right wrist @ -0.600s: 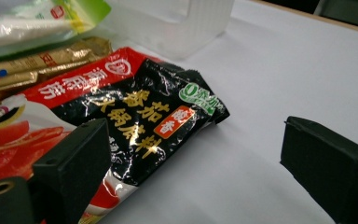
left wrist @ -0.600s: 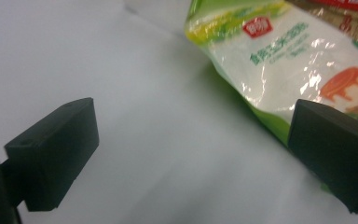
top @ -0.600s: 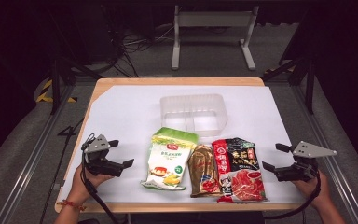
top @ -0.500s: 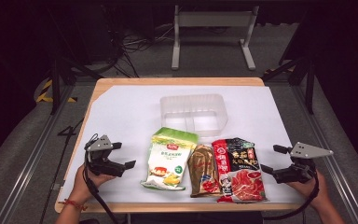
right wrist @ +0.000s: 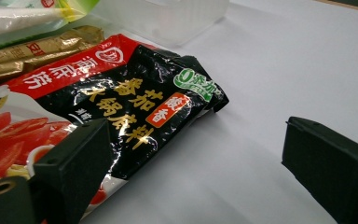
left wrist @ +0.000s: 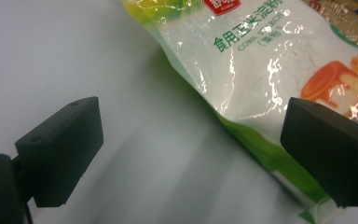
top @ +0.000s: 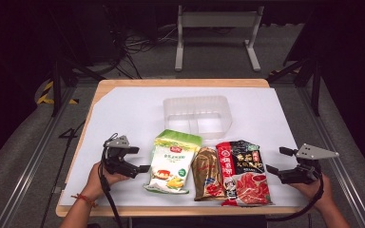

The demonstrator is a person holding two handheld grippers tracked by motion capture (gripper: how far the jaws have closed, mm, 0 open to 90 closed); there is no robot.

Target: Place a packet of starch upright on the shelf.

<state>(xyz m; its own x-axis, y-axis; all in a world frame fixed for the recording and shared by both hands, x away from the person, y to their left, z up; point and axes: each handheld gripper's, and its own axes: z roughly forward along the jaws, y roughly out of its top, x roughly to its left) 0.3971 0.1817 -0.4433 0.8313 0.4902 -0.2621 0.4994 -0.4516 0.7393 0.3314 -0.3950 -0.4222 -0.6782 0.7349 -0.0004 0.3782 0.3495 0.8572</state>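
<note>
Left gripper (top: 140, 159): jaws spread wide, nothing clamped, pads clear of all packaging. Positioned low over the white table cover (top: 123, 111), near the front-left edge, held by the left hand (top: 100, 176). Pointed toward the green-and-white pouch (top: 172, 161); pouch edge just beside the far jaw, not between the pads. In the left gripper view, pouch (left wrist: 261, 70) lying flat, running diagonally past the right-hand jaw, bare cover between the jaws.

Right gripper (top: 279, 161): jaws likewise fully released, empty. Held by the right hand (top: 316, 186) near the front-right edge, grey three-cornered plate on top. Pointed toward the red-and-black sachet (top: 242, 172), close to its right edge but apart from it. In the right gripper view, sachet (right wrist: 121, 102) lying flat ahead of the left-hand jaw, one corner reaching into the gap line, no contact visible.

Between pouch and sachet: brown-and-gold packet (top: 208, 173), flat, overlapped on its right side by the sachet and touching the pouch on its left.

Behind the three packages: clear plastic container (top: 197, 115), upright, open-topped, at table centre, just beyond the pouch's top edge.
</note>
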